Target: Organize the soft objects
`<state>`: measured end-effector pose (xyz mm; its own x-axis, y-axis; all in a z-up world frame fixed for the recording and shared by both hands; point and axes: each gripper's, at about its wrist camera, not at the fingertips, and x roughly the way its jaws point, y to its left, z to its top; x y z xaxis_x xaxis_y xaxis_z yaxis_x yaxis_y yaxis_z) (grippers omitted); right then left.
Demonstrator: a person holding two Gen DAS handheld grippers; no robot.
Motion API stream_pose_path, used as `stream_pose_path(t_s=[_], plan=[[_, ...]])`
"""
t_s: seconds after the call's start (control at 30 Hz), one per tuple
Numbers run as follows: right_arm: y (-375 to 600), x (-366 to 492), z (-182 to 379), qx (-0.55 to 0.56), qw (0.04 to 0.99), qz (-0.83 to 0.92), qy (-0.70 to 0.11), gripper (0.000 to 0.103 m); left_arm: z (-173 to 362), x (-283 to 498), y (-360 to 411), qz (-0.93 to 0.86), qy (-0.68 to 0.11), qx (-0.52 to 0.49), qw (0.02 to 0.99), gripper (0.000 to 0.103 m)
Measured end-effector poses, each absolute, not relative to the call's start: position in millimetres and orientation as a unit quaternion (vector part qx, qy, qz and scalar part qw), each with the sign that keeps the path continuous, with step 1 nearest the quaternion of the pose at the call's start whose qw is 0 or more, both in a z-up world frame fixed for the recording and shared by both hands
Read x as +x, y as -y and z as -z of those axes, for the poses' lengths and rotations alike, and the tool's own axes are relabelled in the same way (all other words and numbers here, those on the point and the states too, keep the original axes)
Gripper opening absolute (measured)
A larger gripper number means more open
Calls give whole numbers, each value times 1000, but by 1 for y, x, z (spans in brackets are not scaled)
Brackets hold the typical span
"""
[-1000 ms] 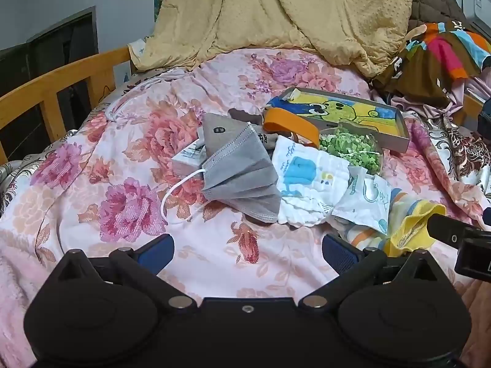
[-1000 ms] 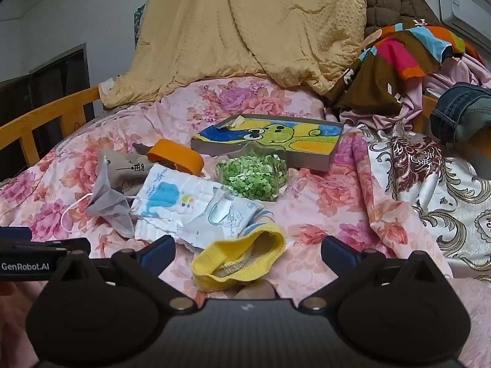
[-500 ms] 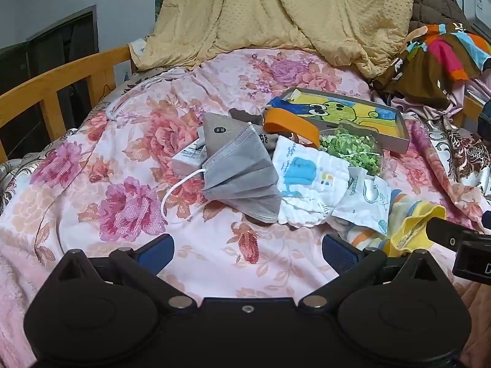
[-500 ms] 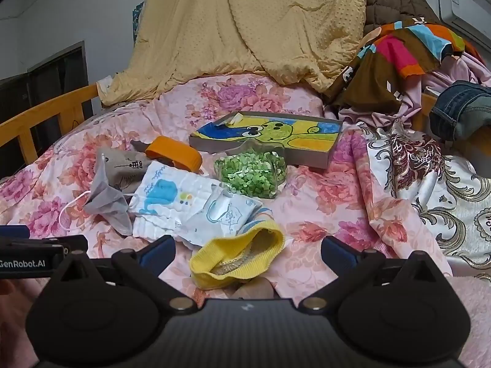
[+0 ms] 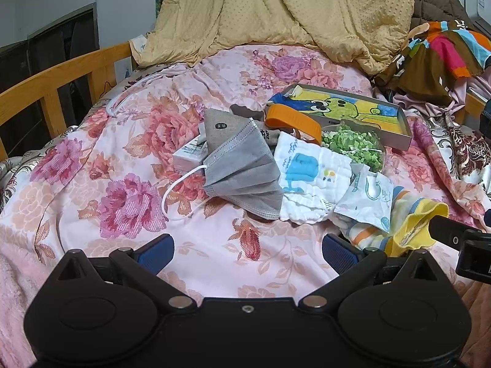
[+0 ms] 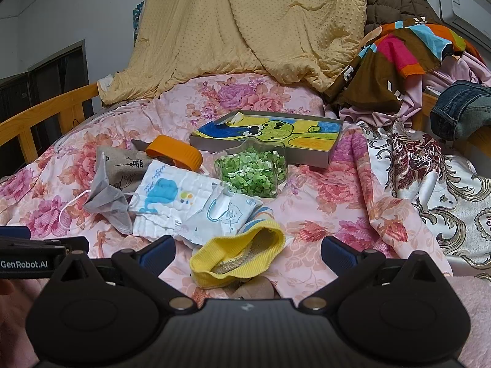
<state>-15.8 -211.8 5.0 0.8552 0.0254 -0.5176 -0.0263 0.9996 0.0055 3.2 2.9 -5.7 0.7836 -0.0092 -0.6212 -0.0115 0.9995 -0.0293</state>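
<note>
Both jaws stood wide, empty; left gripper [image 5: 245,247] short of grey face mask [image 5: 245,168], right gripper [image 6: 247,250] straddling yellow sock [image 6: 237,259]; best pinch sock cuff low, avoid bedsheet [image 6: 322,190]

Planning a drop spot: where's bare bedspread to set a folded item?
Free: floral bedspread left of the gray mask, toward the wooden rail; also the patch right of the yellow sock, before the brocade cloth. Crowded: center, from mask through whale cloth to bead box.
</note>
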Motion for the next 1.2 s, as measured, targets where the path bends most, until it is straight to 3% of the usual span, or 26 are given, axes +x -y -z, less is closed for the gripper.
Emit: stream_pose_path(t_s=[1.2], plan=[[212, -15, -5, -1, 963, -13, -270, 103, 5, 4, -3, -4, -330, -16, 944, 102]])
